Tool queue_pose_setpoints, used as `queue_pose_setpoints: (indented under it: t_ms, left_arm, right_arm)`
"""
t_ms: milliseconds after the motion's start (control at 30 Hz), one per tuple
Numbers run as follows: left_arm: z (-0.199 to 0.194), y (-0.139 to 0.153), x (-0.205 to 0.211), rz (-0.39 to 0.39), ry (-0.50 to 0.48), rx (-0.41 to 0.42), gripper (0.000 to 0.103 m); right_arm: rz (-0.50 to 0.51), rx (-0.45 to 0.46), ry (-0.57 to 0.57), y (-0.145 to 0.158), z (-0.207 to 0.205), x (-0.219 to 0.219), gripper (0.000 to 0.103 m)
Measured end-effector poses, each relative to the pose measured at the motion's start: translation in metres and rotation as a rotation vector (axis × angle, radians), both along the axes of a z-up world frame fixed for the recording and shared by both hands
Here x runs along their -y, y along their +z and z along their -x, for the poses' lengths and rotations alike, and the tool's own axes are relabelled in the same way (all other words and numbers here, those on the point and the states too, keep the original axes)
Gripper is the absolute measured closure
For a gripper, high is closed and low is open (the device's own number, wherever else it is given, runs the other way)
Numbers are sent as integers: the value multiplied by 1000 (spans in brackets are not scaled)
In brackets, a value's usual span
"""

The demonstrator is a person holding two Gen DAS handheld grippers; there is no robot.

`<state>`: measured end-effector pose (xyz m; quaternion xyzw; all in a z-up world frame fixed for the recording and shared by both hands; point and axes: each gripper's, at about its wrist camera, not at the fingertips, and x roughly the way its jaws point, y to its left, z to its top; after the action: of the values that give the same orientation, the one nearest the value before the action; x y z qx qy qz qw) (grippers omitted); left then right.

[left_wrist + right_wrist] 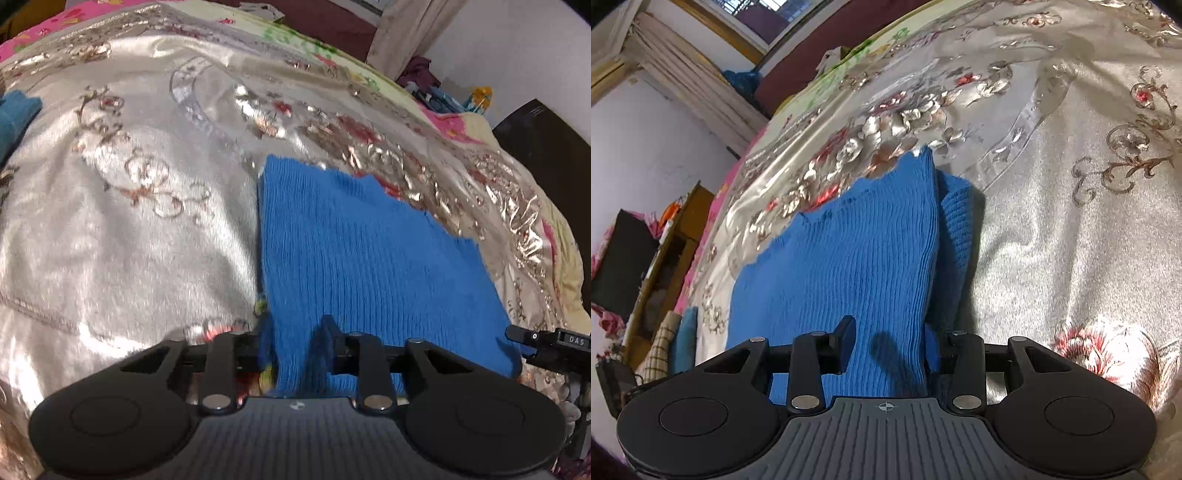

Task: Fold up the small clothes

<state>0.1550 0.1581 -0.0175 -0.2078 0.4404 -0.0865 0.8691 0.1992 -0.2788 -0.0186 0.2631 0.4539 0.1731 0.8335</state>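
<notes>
the near end of the blue knit cloth (369, 258) is hidden behind the black body of each tool, so its bottom edge cannot be seen. in the left view the picture is blurry near the fingers, and a small green and yellow bit by the cloth's left edge is too smeared to make out. the right tool (546, 341) only peeks in at the right side there, cut off.

the blue knit cloth (857, 266) is ribbed and lies on the shiny silver bedspread (129, 221) on the bed. it is folded, with one layer on top of another. in the right view a thicker ribbed part sticks out from under the top layer on the right side. the far edge is wavy.

the left tool (295, 347) has its fingers partly closed with the cloth's near left part between them; it looks like it has hold of the cloth there. the right tool (890, 343) has its fingers partly closed too, with the near part of the cloth bunched up between them and touching both.

a teal cloth (14, 114) lies far off at the left edge of the bed. the bedspread (1071, 240) spreads wide beside the blue cloth. on the other side the bed edge is near, with a wooden shelf (676, 251) past it.
</notes>
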Motion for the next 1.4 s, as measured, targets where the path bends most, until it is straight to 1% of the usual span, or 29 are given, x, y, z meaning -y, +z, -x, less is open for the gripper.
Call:
queue_pose_setpoints:
  t_ms: [33,100,200,233,267,300,333,367,433,500,567,633,733,767,800,833,867,900,967,1000,1100,1167,1267,1300,1333,1367,1400]
  left_arm:
    - [2,-2,0,-2,-2,-4,79]
    - [2,-3,0,4,1,-5,79]
    - [-6,-1,-1,11,13,2,81]
    - [-10,1,-1,8,13,8,83]
    - [-13,3,0,10,12,11,85]
    - [-15,5,0,26,3,12,87]
    - [-15,6,1,46,-5,15,89]
    - [-15,8,1,56,-15,18,90]
    - [-11,10,2,72,-22,23,92]
    - [-2,14,1,121,-22,35,92]
    - [8,17,0,147,-18,49,92]
    - [10,10,-1,154,-4,35,92]
    - [1,-15,-4,94,39,-55,92]
    - [0,-18,-7,103,51,-63,92]
    - [2,-17,-9,119,60,-62,92]
    - [4,-12,-10,117,61,-51,92]
    - [6,-6,-9,97,53,-31,92]
    - [7,-1,-9,72,45,-17,92]
    - [5,7,-10,41,40,-2,92]
    - [4,8,-11,42,44,5,92]
    - [-3,10,-10,59,48,18,91]
    - [-10,10,-3,45,42,30,89]
    - [-20,8,6,4,40,46,87]
    - [-23,6,8,-22,45,48,87]
    - [-26,3,10,-58,54,42,87]
    - [-28,-1,10,-93,68,29,87]
    - [-29,-5,8,-100,79,23,84]
  right_arm:
    - [2,-5,7,-2,1,-1,64]
    - [0,-17,7,-6,-1,-1,64]
    - [-16,-15,-23,-7,-9,-1,64]
    - [-19,-7,-28,-4,-10,-2,66]
    - [-20,-1,-26,-2,-10,-2,74]
    - [-25,5,-18,1,-9,-3,87]
    - [-26,8,-15,4,-7,-2,91]
    - [-31,9,-12,7,-4,-2,93]
    - [-75,16,-16,13,5,3,94]
    - [-123,42,-16,22,17,7,94]
    - [-149,69,-23,27,30,12,94]
    - [-134,63,-48,17,37,16,94]
    - [-32,-49,-74,-17,25,15,92]
    - [-26,-67,-76,-23,23,15,90]
    - [-39,-67,-82,-23,23,16,90]
    - [-49,-55,-86,-20,24,16,89]
    - [-53,-33,-85,-14,24,16,85]
    - [-48,-15,-83,-10,24,16,78]
    - [-18,9,-86,-4,21,15,71]
    - [-8,18,-88,-2,18,15,69]
    - [-4,22,-93,0,9,12,67]
    - [19,32,-89,1,1,5,65]
    - [91,56,-83,0,-11,-5,65]
    - [128,58,-85,0,-14,-5,67]
    - [182,44,-99,-2,-19,-7,65]
    - [211,28,-112,-5,-22,-7,65]
    - [218,13,-111,-9,-26,-6,65]
